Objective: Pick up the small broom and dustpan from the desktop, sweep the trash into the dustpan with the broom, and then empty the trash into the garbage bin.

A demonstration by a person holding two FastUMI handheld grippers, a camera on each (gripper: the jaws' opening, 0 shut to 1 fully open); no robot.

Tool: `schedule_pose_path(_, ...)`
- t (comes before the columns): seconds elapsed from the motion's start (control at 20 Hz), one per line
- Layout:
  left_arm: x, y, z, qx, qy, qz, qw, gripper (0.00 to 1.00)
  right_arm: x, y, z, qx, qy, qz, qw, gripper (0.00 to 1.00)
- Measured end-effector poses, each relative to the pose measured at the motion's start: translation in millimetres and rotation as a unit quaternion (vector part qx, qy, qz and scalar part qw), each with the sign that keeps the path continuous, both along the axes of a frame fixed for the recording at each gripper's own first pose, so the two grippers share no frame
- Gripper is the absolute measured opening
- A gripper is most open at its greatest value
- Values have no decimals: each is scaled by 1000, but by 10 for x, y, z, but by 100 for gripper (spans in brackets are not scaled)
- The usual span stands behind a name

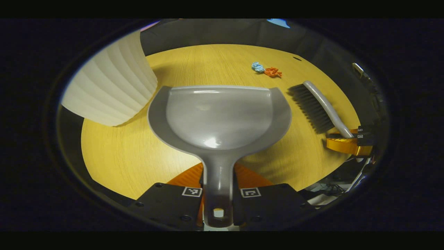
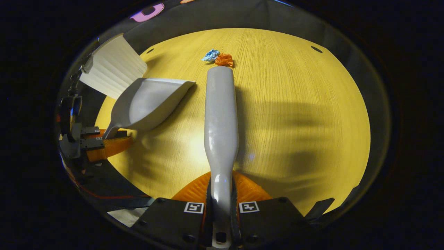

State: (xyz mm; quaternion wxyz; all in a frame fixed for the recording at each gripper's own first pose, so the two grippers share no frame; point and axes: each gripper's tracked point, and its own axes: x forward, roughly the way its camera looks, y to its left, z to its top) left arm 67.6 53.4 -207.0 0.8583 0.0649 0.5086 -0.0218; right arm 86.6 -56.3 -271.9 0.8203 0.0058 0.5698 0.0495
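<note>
Pointing its long axis at the trash (image 2: 219, 58) ahead on the bench (image 2: 295, 104), the broom (image 2: 221, 121) sits clenched in the right hand-held gripper (image 2: 221, 205); the left hand-held gripper (image 1: 218, 192) grips the dustpan (image 1: 219, 118), farther off, beside the bin (image 1: 111, 83).

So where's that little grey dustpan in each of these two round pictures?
Left gripper view: the dustpan sits dead centre, its handle running down between the left gripper fingers.
Right gripper view: the dustpan is at upper left, seen side-on, just in front of the white ribbed bin.
Shared landmark: the blue and orange paper scraps lying on the wooden desktop beyond the dustpan.
</note>
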Motion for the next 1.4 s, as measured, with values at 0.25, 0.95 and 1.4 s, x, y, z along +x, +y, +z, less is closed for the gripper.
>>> schedule_pose_path(0.25, 123, 120, 306, 15, -21, -71, 997, 26, 418, -330, 405, -30, -31, -3, 999, 23)
schedule_pose_path(0.95, 633, 141, 202, 40, -6, -216, 976, 26, 1782, -441, 331, -209, 13, 171, 963, 22)
schedule_pose_path(1.4, 625, 160, 141, 28, -12, -209, 977, 26, 1524, 90, 618, -180, 9, 323, 929, 22)
